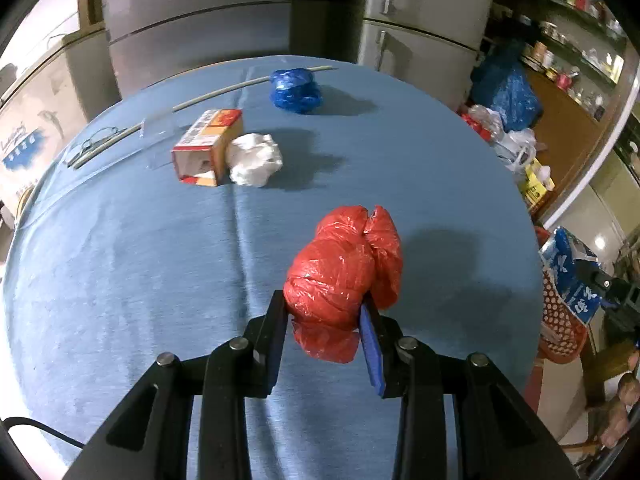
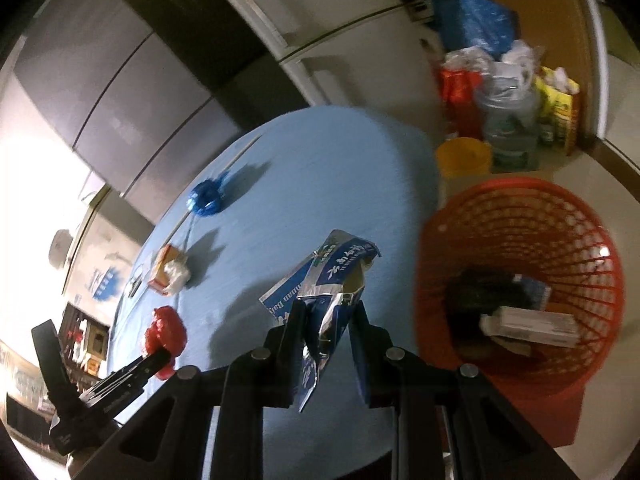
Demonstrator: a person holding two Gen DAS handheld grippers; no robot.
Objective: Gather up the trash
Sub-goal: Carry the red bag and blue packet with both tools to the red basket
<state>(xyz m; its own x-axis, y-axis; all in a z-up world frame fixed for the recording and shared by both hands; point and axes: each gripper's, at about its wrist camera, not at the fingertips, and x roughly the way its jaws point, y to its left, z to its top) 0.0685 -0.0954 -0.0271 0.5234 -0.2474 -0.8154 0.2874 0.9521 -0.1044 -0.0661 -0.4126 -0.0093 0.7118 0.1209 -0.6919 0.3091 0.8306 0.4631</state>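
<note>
Left tool clenched on the red plastic-bag wad over the tabletop — right tool grips a flattened blue carton beside the red mesh basket, boxes inside.

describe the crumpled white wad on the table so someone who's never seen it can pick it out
Start at the round table with the blue cloth. Toward its far side lies a red and orange carton on its side; the white wad sits touching that carton's right flank. It is the only white piece there: the blue bag ball lies farther back, and the red bag ball is gripped nearer.
</note>
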